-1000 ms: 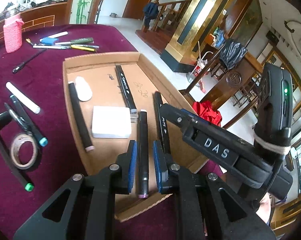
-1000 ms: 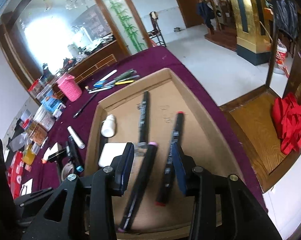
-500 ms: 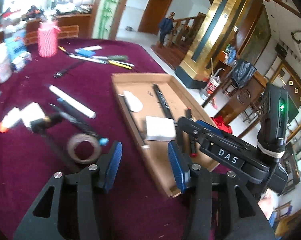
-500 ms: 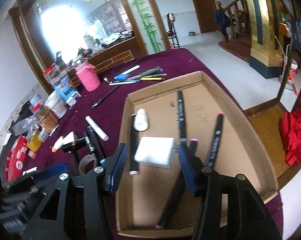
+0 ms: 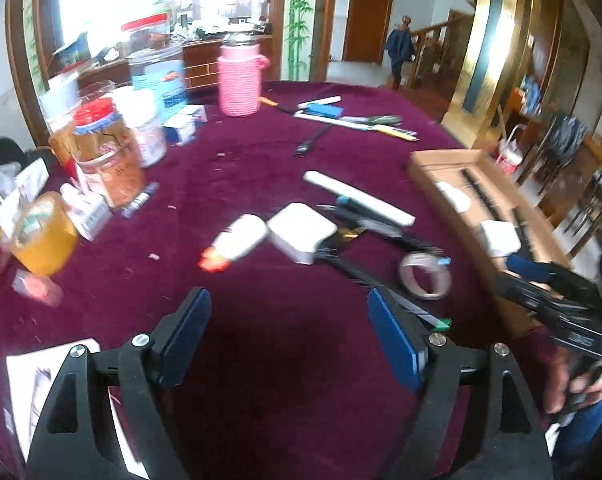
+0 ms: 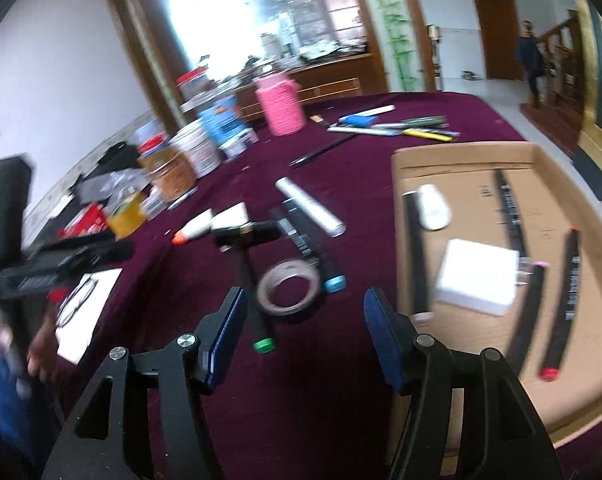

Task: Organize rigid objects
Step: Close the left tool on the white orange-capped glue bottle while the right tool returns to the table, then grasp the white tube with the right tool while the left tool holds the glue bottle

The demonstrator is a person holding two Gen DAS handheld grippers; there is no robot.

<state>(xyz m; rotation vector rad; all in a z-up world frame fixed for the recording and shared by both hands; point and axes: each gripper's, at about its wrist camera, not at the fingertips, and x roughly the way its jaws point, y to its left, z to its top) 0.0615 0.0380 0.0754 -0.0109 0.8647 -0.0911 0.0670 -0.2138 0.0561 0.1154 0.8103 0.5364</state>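
Tape roll (image 6: 289, 287) just ahead of right claw (image 6: 303, 330) | both claws (image 5: 289, 336) opening (nothing between)

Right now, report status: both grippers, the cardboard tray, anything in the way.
Left gripper and right gripper both opening, nothing between the jaws. Cardboard tray holds markers and a white block. Tape roll and green-capped marker loose on the cloth ahead.

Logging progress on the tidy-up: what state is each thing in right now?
Left tongs: empty, jaws opening.
Right tongs: empty, jaws opening.
Cardboard tray: open, partly filled.
White block: in the tray.
Red-tipped marker: in the tray.
Tape roll: flat on the cloth.
Green-capped marker: capped, outside the tray.
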